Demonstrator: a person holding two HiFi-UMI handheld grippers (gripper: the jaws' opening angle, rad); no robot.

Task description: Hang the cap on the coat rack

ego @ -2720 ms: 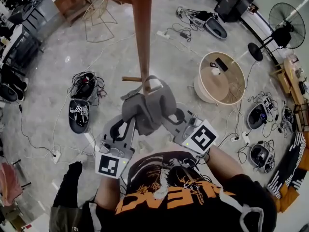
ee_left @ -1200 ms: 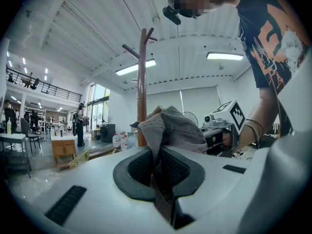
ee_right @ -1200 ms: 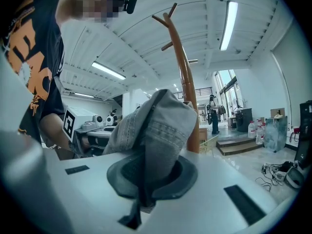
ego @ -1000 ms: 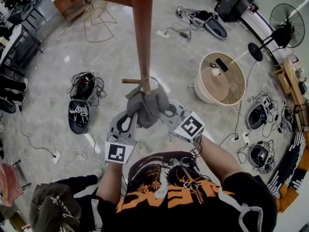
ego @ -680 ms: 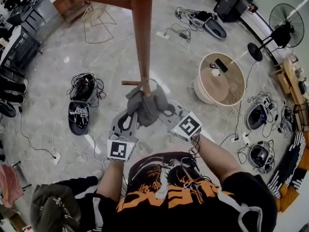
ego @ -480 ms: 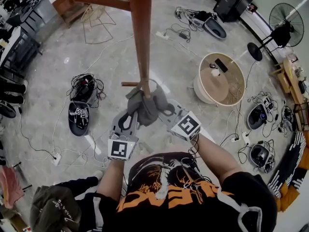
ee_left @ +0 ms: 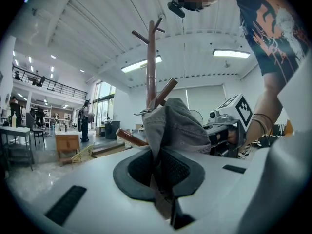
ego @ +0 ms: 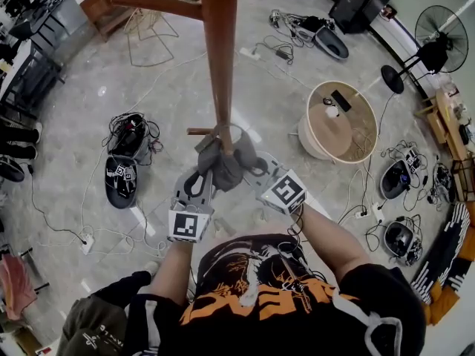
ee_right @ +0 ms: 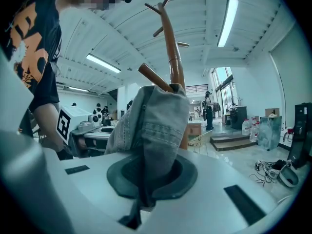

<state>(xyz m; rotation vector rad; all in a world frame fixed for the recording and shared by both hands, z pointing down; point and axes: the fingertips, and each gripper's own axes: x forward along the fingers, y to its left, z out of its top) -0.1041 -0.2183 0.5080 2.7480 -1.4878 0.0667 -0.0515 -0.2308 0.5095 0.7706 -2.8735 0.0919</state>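
The grey cap (ego: 225,156) hangs bunched between both grippers, pressed against the wooden coat rack pole (ego: 217,50). My left gripper (ego: 207,170) is shut on the cap's left side; its own view shows the cloth (ee_left: 173,126) pinched in the jaws. My right gripper (ego: 249,170) is shut on the cap's right side (ee_right: 153,126). A short lower peg (ego: 199,131) sticks out left of the pole just above the cap; in the gripper views a peg (ee_left: 165,91) (ee_right: 155,77) rises right behind the cap. A long upper peg (ego: 156,2) points left near the top.
A round wicker table (ego: 341,121) stands to the right. Spare grippers and tangled cables (ego: 128,150) lie on the marble floor at left, more devices (ego: 397,180) at right. A fan (ego: 438,35) stands at the far right. A person's knee in dark trousers (ego: 96,328) is at lower left.
Both grippers with the cap have crept slightly up and closer to the pole. The person's leg at lower left has shifted.
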